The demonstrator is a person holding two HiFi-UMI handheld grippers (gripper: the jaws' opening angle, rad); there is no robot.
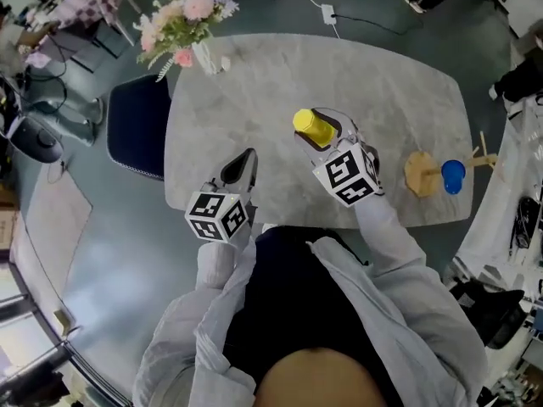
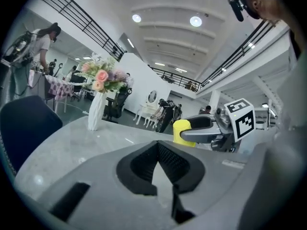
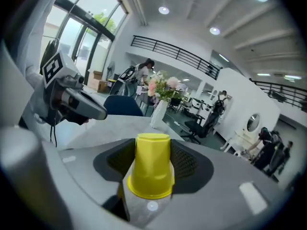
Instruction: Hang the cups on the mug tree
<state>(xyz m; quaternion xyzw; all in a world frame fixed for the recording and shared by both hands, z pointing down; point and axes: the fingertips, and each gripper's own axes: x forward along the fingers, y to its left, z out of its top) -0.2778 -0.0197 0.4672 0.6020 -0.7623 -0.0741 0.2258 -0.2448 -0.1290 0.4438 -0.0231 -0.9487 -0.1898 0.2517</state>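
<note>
A yellow cup [image 1: 312, 127] stands upside down between the jaws of my right gripper [image 1: 310, 131], just above the middle of the marble table [image 1: 399, 83]. In the right gripper view both pads press on the sides of the yellow cup [image 3: 152, 164]. At the table's right edge stands a wooden mug tree [image 1: 422, 175] with a blue cup [image 1: 453, 176] hanging on it. My left gripper [image 1: 248, 158] hovers near the front edge, left of the yellow cup, its jaws together with nothing between them. The left gripper view shows the yellow cup [image 2: 182, 131] ahead to the right.
A white vase of pink flowers [image 1: 191, 24] stands at the table's far left corner. A dark blue chair [image 1: 140, 125] is pushed against the left edge. People and furniture fill the room behind.
</note>
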